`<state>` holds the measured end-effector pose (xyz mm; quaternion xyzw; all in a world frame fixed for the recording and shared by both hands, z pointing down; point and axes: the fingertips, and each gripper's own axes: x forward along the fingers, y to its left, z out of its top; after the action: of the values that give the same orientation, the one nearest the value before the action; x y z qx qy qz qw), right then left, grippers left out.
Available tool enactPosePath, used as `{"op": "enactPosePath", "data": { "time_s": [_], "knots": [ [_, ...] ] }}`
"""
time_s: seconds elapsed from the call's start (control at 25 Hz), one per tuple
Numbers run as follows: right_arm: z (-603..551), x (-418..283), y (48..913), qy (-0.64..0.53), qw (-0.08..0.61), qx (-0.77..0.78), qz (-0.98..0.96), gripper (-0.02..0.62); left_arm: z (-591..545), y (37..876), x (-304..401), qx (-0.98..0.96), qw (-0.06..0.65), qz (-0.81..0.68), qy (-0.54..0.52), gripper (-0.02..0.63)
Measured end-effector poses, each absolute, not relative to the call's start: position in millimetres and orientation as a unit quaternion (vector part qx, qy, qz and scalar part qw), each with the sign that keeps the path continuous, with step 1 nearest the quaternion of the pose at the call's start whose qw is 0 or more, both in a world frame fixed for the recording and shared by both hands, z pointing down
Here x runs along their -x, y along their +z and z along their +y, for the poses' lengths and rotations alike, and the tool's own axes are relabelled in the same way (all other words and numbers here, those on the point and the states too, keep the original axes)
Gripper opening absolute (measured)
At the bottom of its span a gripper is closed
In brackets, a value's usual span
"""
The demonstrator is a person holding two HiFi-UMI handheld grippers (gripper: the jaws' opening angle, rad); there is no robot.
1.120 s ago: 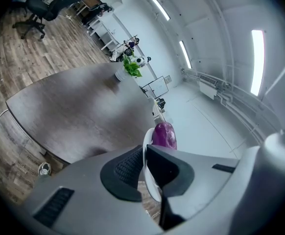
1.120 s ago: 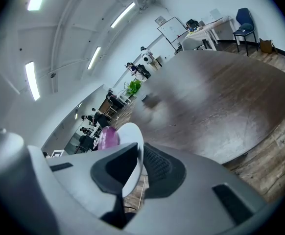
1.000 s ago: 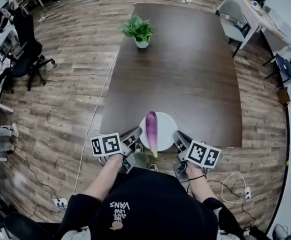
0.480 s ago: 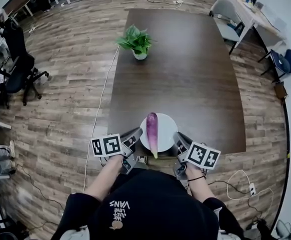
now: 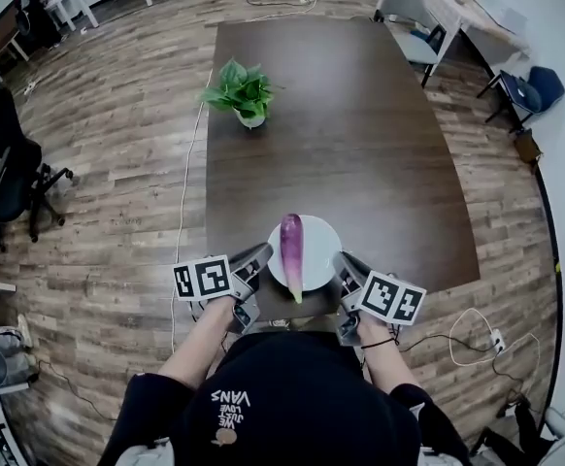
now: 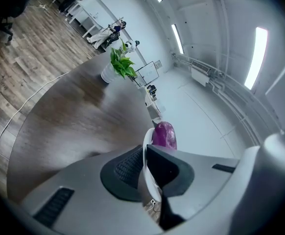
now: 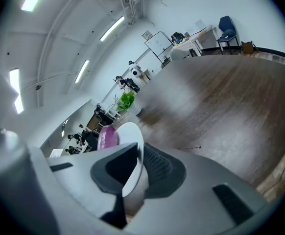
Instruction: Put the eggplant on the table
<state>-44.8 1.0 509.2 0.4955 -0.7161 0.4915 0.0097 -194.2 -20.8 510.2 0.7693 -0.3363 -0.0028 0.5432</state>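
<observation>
While prob. over near table (image 5: 360, 115) edge, L gripper (image 5: 263, 258), R gripper (image 5: 345, 265) tight on plate (image 5: 321, 244) w/ eggplant (image 5: 291, 246)

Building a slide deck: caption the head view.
Left gripper and right gripper clamp a white plate bearing a purple eggplant at the near edge of the table.

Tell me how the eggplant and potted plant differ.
The eggplant is purple and lies on a white plate; the potted plant is green and stands upright on the table. The eggplant is at the near edge; the potted plant is farther off, near the left edge.
</observation>
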Motion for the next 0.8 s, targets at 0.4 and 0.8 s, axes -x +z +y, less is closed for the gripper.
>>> {"op": "enactPosePath", "data": {
  "time_s": [0.4,0.8],
  "knots": [
    [-19.4,26.1,506.2,0.483,0.000,-0.523,-0.702,0.046,-48.5,509.8,174.1,-0.778,0.546,-0.311,0.007,0.028],
    [-46.0,-24.7,503.8,0.485,-0.010,-0.538,-0.690,0.046,-82.0,505.1,121.6,-0.785,0.544,-0.296,0.016,0.028]
  ]
}}
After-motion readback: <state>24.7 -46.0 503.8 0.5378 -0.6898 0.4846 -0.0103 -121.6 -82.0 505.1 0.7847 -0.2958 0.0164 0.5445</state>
